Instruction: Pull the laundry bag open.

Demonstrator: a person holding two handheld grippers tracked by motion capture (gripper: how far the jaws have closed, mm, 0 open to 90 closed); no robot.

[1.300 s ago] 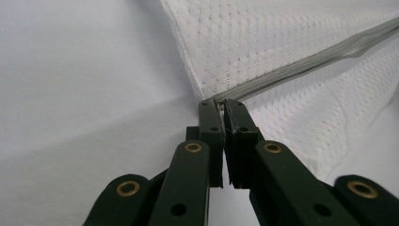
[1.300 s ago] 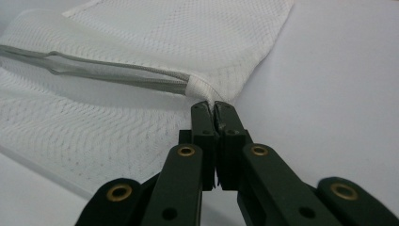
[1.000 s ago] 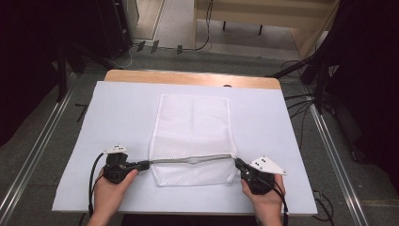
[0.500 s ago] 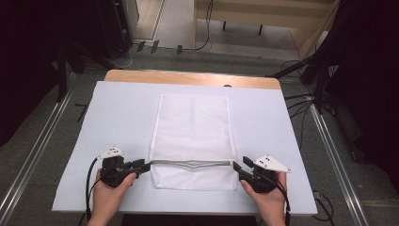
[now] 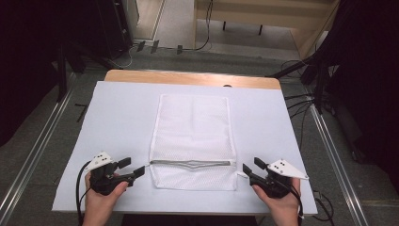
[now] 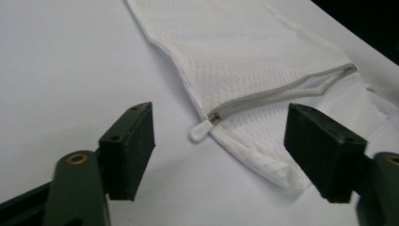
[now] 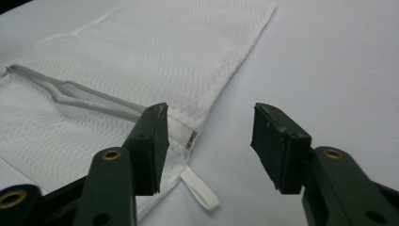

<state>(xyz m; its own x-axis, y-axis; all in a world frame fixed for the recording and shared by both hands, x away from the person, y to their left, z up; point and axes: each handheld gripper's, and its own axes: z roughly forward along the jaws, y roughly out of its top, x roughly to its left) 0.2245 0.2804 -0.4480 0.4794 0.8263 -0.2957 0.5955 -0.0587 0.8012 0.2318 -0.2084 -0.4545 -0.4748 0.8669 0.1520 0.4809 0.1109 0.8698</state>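
Observation:
A white mesh laundry bag [image 5: 194, 136] lies flat on the white table cover [image 5: 117, 117], its grey zipper [image 5: 193, 164] running across near the front end, slightly gaping. The white zipper pull [image 6: 201, 130] rests on the cover at the bag's left edge. My left gripper [image 5: 131, 168] sits just left of the bag; its jaws have just been opening and stand open with nothing pressed between them. My right gripper [image 5: 250, 168] sits just right of the bag's edge, jaws also just opened, apart from a white loop tab [image 7: 200, 188] at the bag's corner.
The cover spreads over a wooden table [image 5: 188, 77] whose far edge shows. Metal rails [image 5: 37, 146] run along both sides on the floor. Cables [image 5: 301, 101] lie at the right, dark equipment stands at the far left.
Both grippers let go of the bag's zipper ends and opened. Each drew outward and a little toward the front. The zipper line, earlier pulled taut and raised, now lies flat on the bag.

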